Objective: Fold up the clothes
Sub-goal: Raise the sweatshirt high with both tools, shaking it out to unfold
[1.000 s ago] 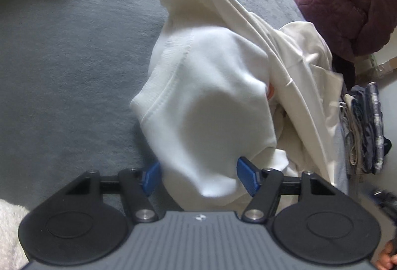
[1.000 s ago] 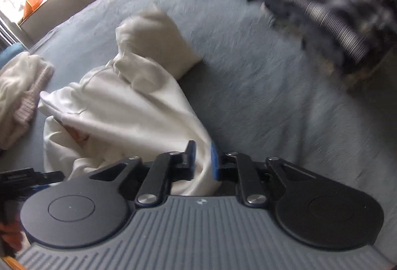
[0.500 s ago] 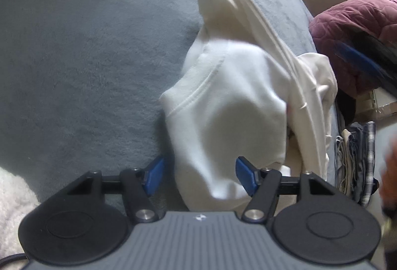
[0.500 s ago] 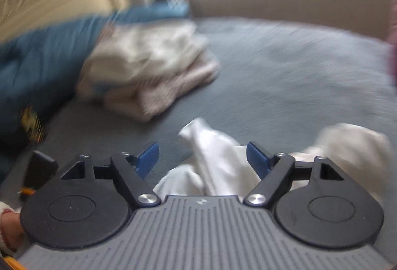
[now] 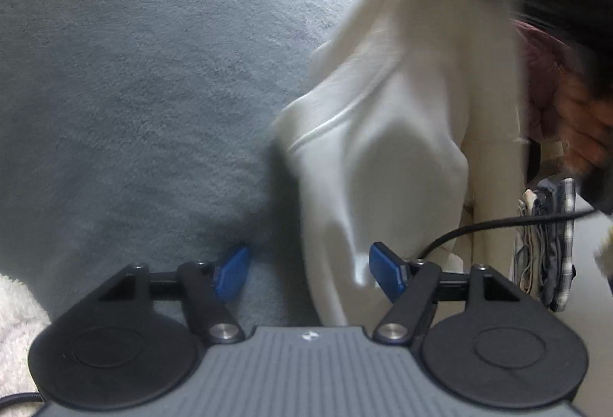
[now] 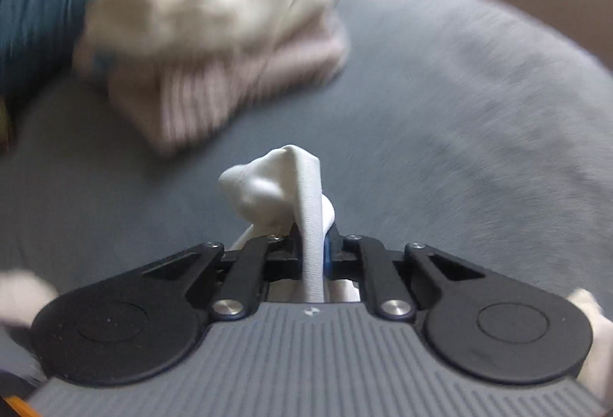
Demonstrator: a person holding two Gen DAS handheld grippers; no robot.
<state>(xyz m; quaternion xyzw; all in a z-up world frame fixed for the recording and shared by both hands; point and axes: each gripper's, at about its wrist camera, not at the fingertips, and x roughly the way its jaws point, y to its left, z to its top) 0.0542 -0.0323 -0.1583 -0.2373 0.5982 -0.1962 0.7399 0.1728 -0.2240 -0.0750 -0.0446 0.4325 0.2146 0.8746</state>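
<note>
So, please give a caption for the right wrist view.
Right gripper shut on a white garment above the grey blanket.

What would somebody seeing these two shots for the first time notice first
The white garment stands out first: in the left wrist view it rises in a tall bunch from the grey blanket, reaching between the open jaws of the left gripper. In the right wrist view the right gripper has its jaws shut on a fold of it, with a blurred stack of folded knits behind.

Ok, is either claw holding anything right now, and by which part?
The right claw is shut on the white garment, pinching a bunched ribbed edge. The left claw is open, holding nothing.
</note>
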